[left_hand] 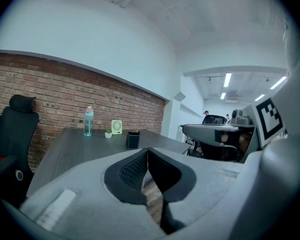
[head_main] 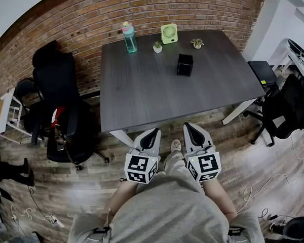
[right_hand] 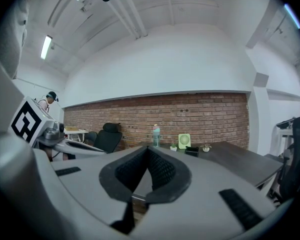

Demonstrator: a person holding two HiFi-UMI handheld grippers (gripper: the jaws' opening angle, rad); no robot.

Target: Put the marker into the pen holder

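Observation:
The black square pen holder [head_main: 185, 65] stands on the dark grey table [head_main: 142, 95], right of centre toward the far side. It also shows small in the left gripper view [left_hand: 133, 139] and in the right gripper view [right_hand: 192, 151]. No marker shows in any view. Both grippers are held side by side in front of the table's near edge, well short of the holder. My left gripper [head_main: 154, 132] [left_hand: 148, 149] is shut with nothing between its jaws. My right gripper [head_main: 188, 127] [right_hand: 148, 149] is shut and empty too.
Along the table's far edge stand a teal water bottle [head_main: 129, 37], a green desk fan [head_main: 169, 33] and two small potted plants [head_main: 157, 46]. Black office chairs stand left [head_main: 61, 110] and right [head_main: 289, 105] of the table. Cables lie on the wooden floor [head_main: 253, 186].

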